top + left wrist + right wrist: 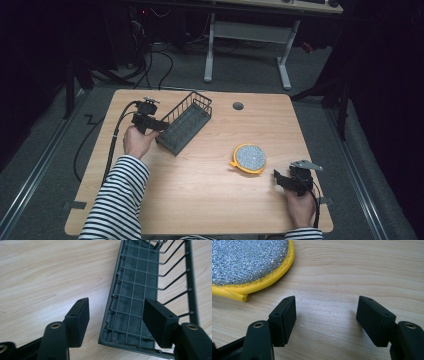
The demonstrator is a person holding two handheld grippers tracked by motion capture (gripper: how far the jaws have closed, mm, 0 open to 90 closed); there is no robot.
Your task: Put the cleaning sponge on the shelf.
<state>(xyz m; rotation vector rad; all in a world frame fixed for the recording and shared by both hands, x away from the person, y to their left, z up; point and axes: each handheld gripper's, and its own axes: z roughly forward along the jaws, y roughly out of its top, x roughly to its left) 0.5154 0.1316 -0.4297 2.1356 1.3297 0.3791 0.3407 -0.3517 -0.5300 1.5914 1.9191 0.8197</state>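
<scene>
A dark wire basket (185, 122) lies slantwise on the wooden table (210, 200), left of centre. My left gripper (155, 125) is at its near left end. In the left gripper view the basket (135, 290) has its long side wall between the jaws of the left gripper (116, 305): one jaw stands outside over the table, the other over the basket's grid floor, and neither pad touches the wall. A round silver scouring pad (249, 158) with a yellow rim lies right of centre. My right gripper (280, 179) rests open just right of it, and the pad (244, 260) lies ahead and left of the right gripper (327, 302), with bare table between the jaws.
A grey cable hole (238, 106) sits near the table's far edge. Beyond the table stands another desk on white legs (210, 50), with cables on the floor. Bare tabletop stretches between the basket and the pad and along the near edge.
</scene>
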